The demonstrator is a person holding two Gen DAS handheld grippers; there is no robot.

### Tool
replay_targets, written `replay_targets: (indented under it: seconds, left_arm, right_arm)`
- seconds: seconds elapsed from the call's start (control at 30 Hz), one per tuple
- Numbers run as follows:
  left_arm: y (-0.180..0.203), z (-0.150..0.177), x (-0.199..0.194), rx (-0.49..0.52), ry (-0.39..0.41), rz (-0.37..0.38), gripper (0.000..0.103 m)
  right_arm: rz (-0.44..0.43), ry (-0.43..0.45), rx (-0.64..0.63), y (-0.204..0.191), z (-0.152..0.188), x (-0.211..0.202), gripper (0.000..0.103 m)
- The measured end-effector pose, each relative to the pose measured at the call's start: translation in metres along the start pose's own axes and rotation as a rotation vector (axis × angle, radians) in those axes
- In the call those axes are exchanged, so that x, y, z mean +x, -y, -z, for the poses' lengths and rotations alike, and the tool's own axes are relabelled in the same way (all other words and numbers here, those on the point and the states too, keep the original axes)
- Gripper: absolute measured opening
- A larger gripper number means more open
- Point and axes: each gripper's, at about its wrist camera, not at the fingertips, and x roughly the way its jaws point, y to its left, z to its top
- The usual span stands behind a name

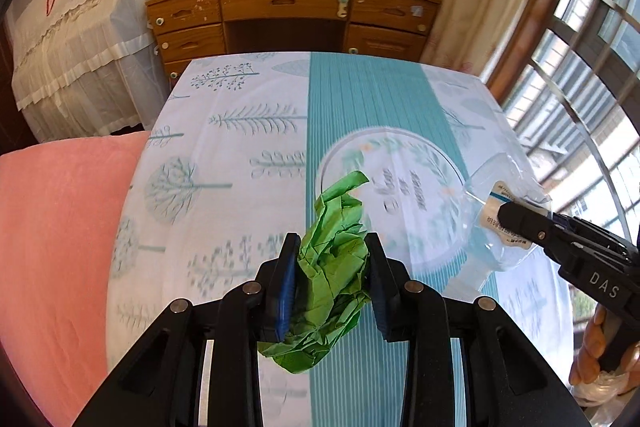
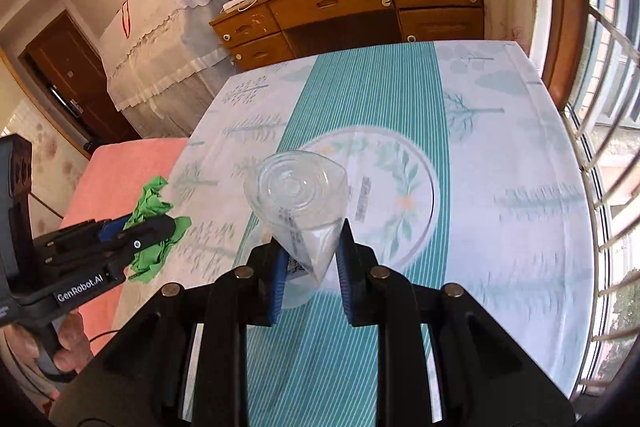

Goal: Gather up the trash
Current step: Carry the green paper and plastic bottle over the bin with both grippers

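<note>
The lower parts of both grippers were cut off by the frame edges, and only fingers of the hands holding them showed. Print on the cup's label was too blurred and small to read. The tablecloth pattern under both grippers was smeared. Whether the paper or the cup touched the table could not be told for sure; both looked lifted clear of it.

The left gripper [image 1: 332, 251] was clamped on a green paper wad [image 1: 332, 267], its blue pads pressed into the wad's sides. The wad was crumpled, bright green and creased all over, one twisted end sticking out past the fingertips and another lump hanging below the jaws. It was over the teal stripe of the table [image 1: 224, 147], near the round wreath print at the table's middle.

The right gripper [image 2: 312, 251] was clamped on a clear plastic cup [image 2: 298, 199], squeezing its wall into a wedge between the pads. The cup was see-through and crushed, its ringed round base turned toward the camera, a white label with dark print on its side. It was over the same teal stripe, just beside the wreath print.

A wooden desk [image 1: 288, 3] stood beyond the table's far edge, and pink cloth [image 1: 60, 247] lay beside the table's left edge.
</note>
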Motion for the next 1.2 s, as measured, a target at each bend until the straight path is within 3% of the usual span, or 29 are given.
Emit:
replay_targets:
  seconds: [0.3, 0.57, 0.87, 1.2]
  left_arm:
    - [-0.014, 0.134, -0.09, 0.143, -0.007, 0.091, 0.031]
    - [-0.019, 0.239, -0.128, 0.241, -0.074, 0.151, 0.031]
    - [-0.003, 0.337, -0.116, 0.309, -0.187, 0.187, 0.031]
    - [0.009, 0.426, -0.024, 0.293, -0.288, 0.174, 0.032]
  right_arm:
    - [0.112, 0.034, 0.035, -0.087, 0.154, -0.106, 0.019]
    - [0.186, -0.023, 0.043, -0.14, 0.263, -0.152, 0.019]
    - [0.198, -0.175, 0.078, -0.14, 0.352, -0.136, 0.019]
    - [0.157, -0.301, 0.096, -0.083, 0.432, -0.051, 0.019]
